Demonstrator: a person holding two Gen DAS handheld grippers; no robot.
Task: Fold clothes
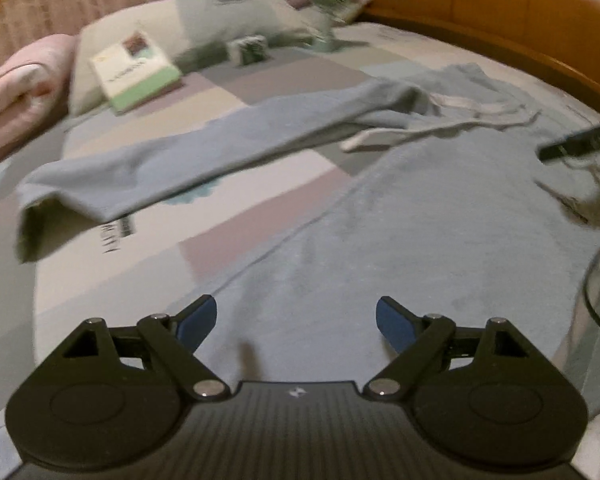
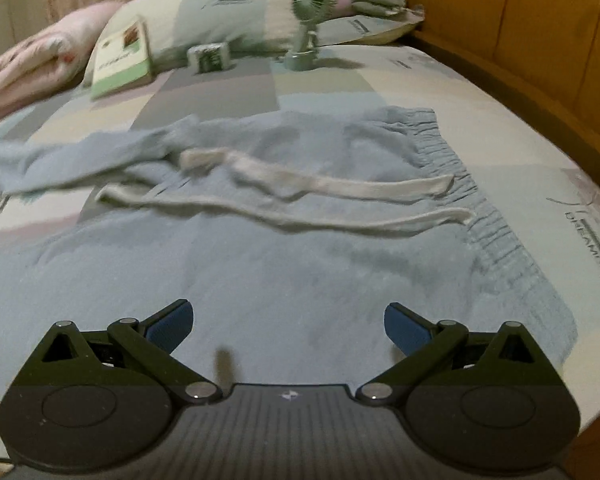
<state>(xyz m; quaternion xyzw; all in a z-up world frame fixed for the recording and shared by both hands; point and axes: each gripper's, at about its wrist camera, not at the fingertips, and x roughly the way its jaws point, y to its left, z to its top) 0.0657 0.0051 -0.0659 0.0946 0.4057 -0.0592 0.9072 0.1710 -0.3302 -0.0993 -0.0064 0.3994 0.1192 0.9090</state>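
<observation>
Light blue sweatpants [image 1: 420, 216] lie spread on the bed, one leg [image 1: 188, 160] stretched away to the left, the other running toward me. Their gathered waistband [image 2: 480, 208] and two white drawstrings [image 2: 332, 184] show in the right wrist view. My left gripper [image 1: 296, 322] hovers over the near leg, blue pads wide apart, nothing between them. My right gripper [image 2: 288, 326] hangs above the seat of the sweatpants [image 2: 284, 272], also open and holding nothing. A dark part of the other gripper [image 1: 580, 142] pokes in at the right edge of the left wrist view.
The bed has a pastel patchwork sheet [image 1: 260, 204] and a wooden headboard [image 2: 520, 32]. At the far end lie a pillow [image 2: 228, 16], a green-and-white book [image 2: 122, 60], a small box [image 2: 210, 58], a green desk fan [image 2: 310, 20] and a folded pink blanket [image 2: 32, 60].
</observation>
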